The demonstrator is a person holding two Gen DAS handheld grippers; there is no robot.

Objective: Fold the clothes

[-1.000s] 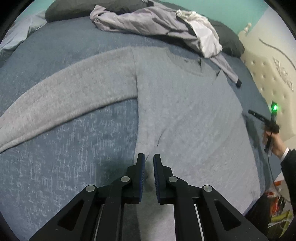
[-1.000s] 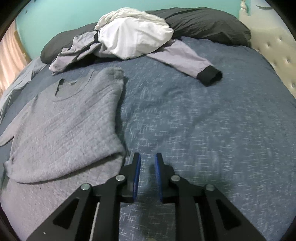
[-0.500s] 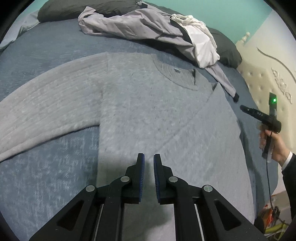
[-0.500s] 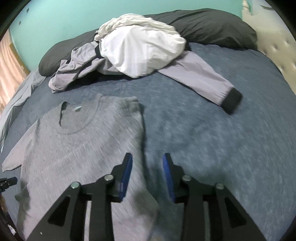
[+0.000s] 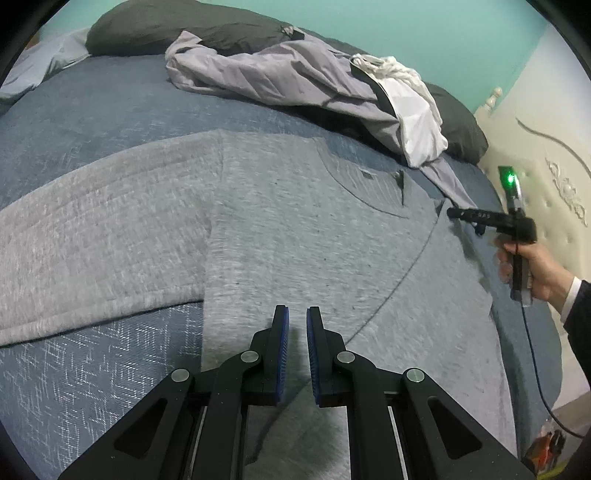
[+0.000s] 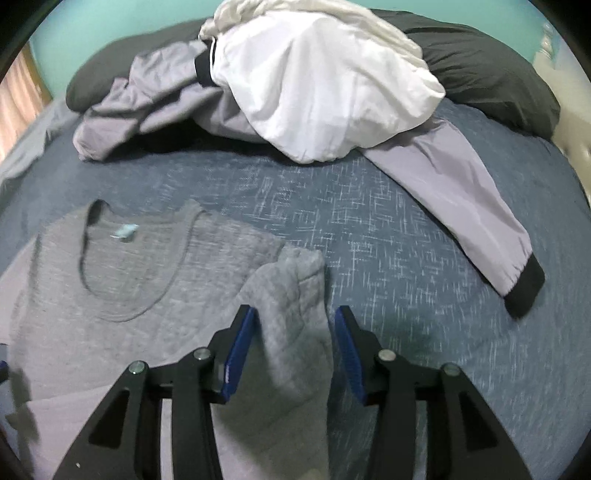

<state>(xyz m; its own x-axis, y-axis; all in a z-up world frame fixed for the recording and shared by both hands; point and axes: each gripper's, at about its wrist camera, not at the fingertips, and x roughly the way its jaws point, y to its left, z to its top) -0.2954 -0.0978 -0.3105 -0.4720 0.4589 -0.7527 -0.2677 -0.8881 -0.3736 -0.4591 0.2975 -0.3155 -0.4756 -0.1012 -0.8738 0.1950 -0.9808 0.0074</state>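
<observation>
Left wrist view took in the bed point(image 5: 110, 122) first, its blue patterned cover carrying everything. Across it lay the grey sweater point(image 5: 314, 240), face up, one sleeve point(image 5: 92, 240) stretched straight out to the side and not yet folded. The other sleeve point(image 6: 291, 306) already lay doubled back over the body. Behind it sat a heap: a lilac jacket point(image 5: 280, 74) with a white garment point(image 6: 321, 92) on top, both untouched, against dark pillows point(image 5: 177, 26).

So the folding looked barely begun, I judged: one sleeve in, the outstretched one, the body folds and the whole heap left.

The left tool point(image 5: 295, 350) hung over the sweater's lower body, clenched on nothing. The right tool point(image 6: 295, 347) stood released, jaws parted either side of the folded sleeve, pads not pressing the cloth.
</observation>
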